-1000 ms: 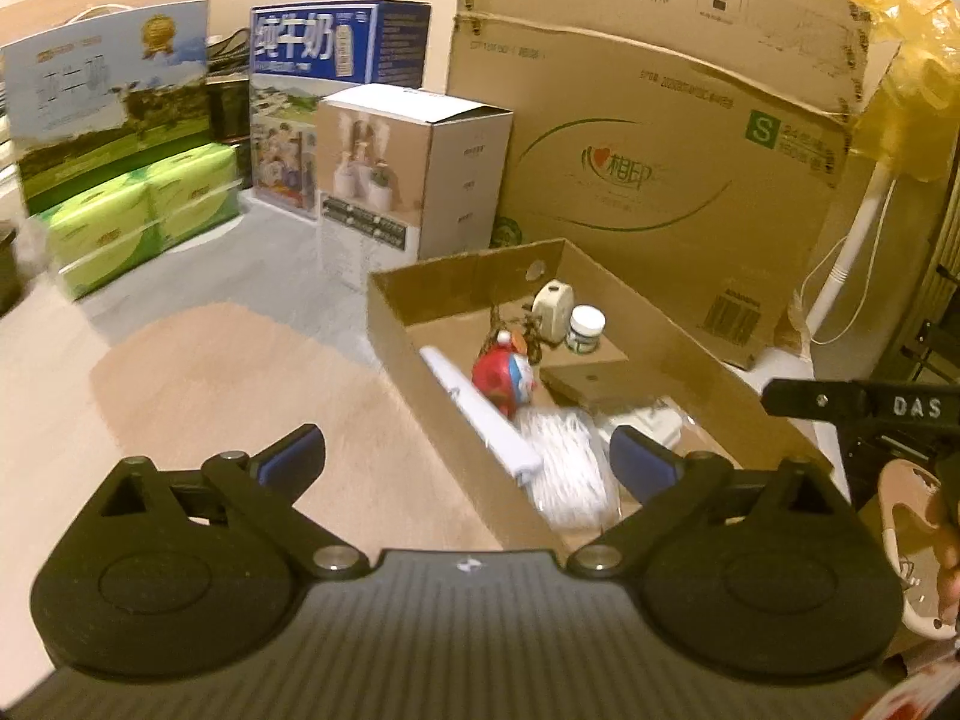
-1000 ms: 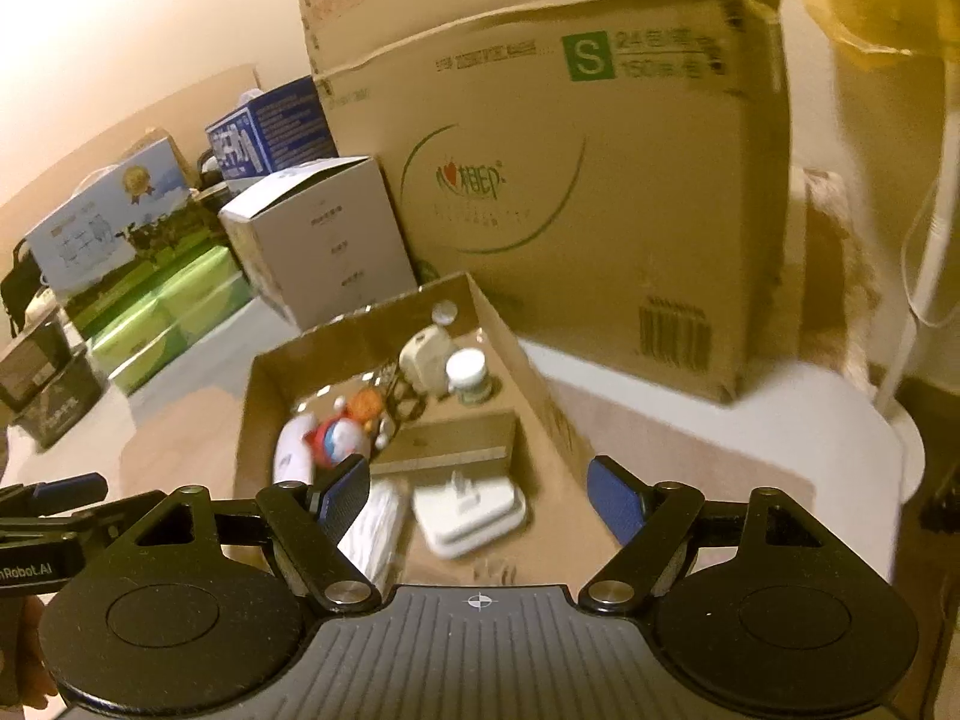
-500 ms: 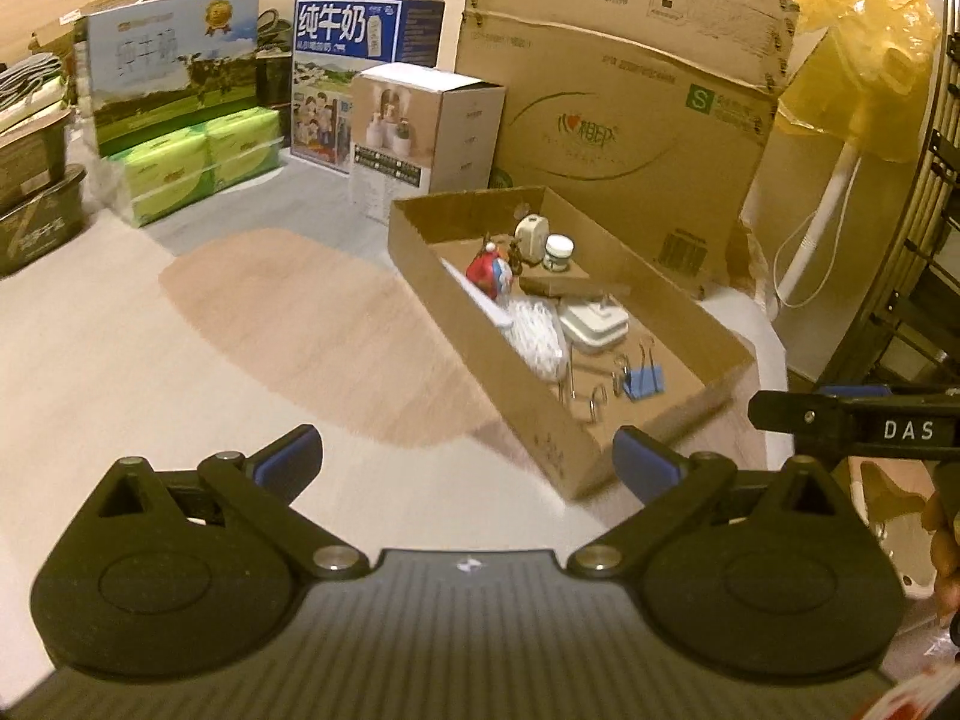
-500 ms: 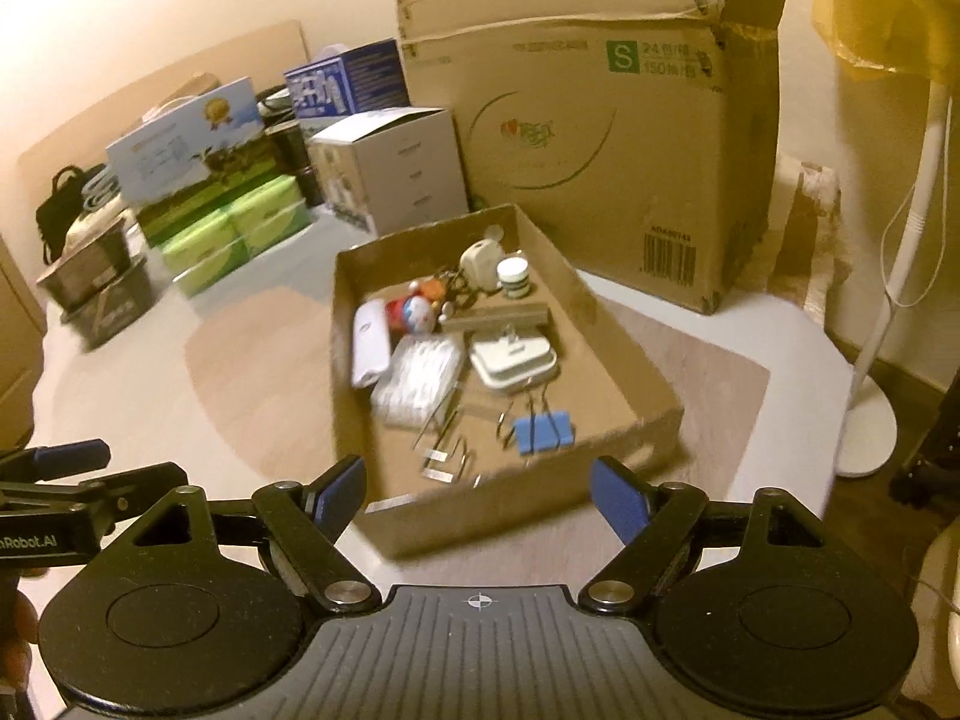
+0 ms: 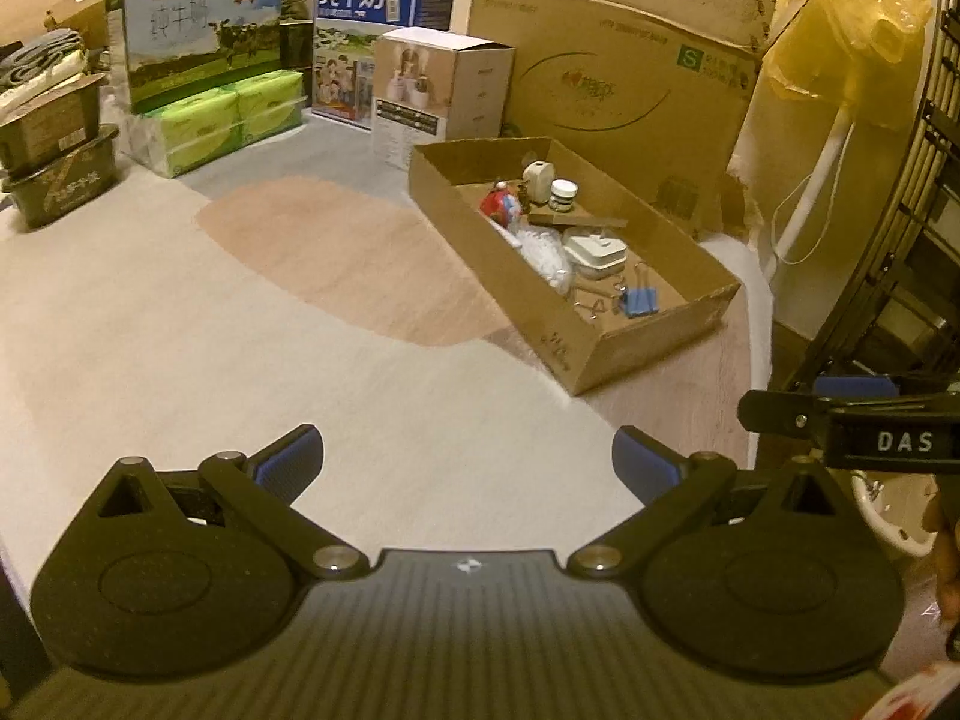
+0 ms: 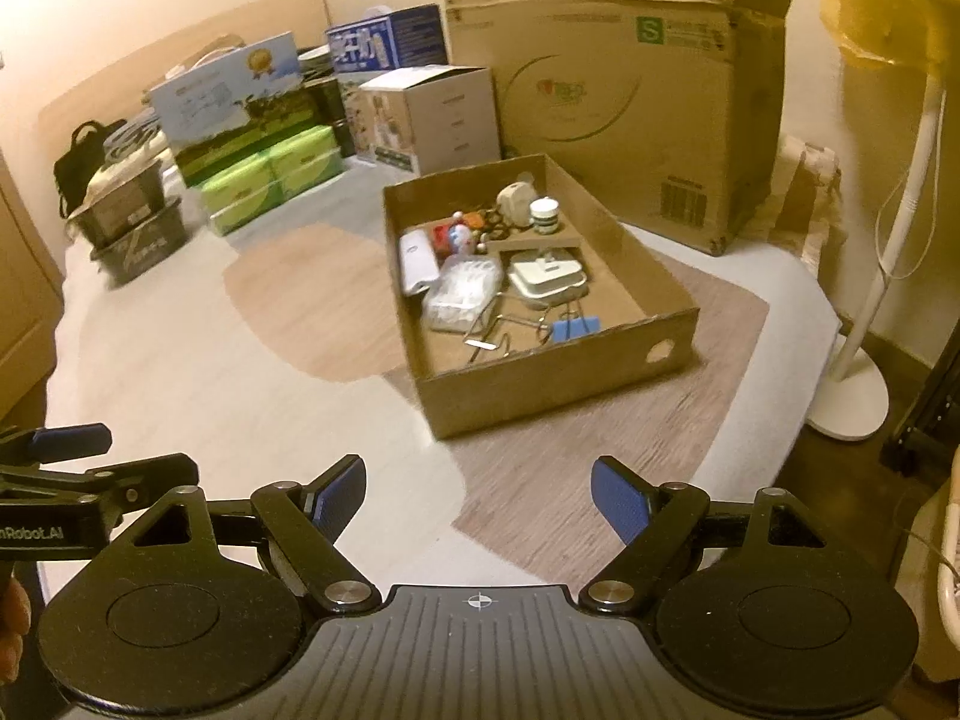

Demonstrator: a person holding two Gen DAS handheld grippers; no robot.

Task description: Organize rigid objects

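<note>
A shallow cardboard box (image 5: 660, 354) (image 6: 540, 390) stands on the pale mat and holds small items: a white charger (image 6: 546, 273), a blue binder clip (image 6: 575, 327), a clear plastic bag (image 6: 465, 291), a red and white toy (image 6: 453, 237), a small white-lidded jar (image 6: 544, 213) and metal clips. My left gripper (image 5: 465, 462) is open and empty, well short of the box. My right gripper (image 6: 477, 495) is open too, with nothing between its blue pads, in front of the box's near wall.
A large cardboard carton (image 6: 630, 90) stands behind the box. Milk cartons (image 5: 384, 42), green tissue packs (image 5: 222, 120) and a white box (image 5: 444, 90) line the back. Dark bins (image 5: 54, 174) sit at the left. A fan stand (image 6: 852, 396) rises at the right.
Both grippers have drawn back from the cardboard box, which now looks smaller and farther off. Both stay open and empty throughout.
</note>
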